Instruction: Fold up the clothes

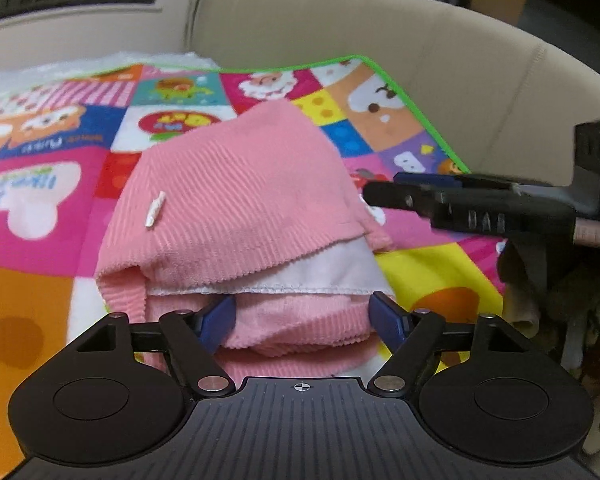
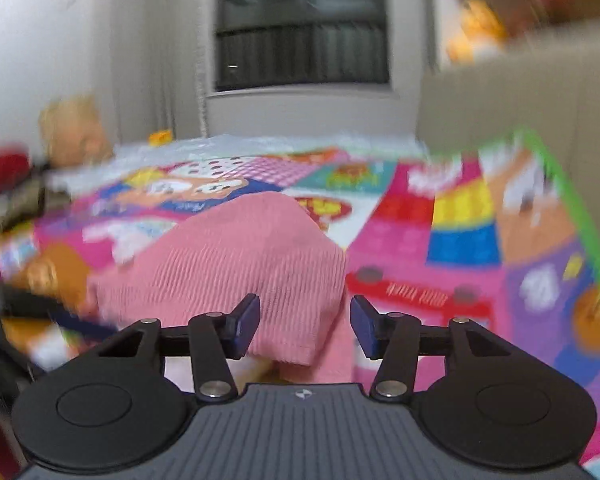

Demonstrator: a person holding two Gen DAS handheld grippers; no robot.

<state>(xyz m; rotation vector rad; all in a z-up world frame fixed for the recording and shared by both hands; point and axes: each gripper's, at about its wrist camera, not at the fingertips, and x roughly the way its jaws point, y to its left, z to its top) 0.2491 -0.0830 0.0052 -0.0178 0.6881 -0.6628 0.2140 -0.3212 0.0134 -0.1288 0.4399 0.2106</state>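
Sofa back [image 1: 380, 40] walls the mat's [image 1: 40, 280] far edge.

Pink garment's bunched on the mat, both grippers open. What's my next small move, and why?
Probably ease the left hand-held gripper forward and close on the garment near its white hem. That edge already lies between its open blue fingers, while the right hand-held gripper is open and its view is blurred.
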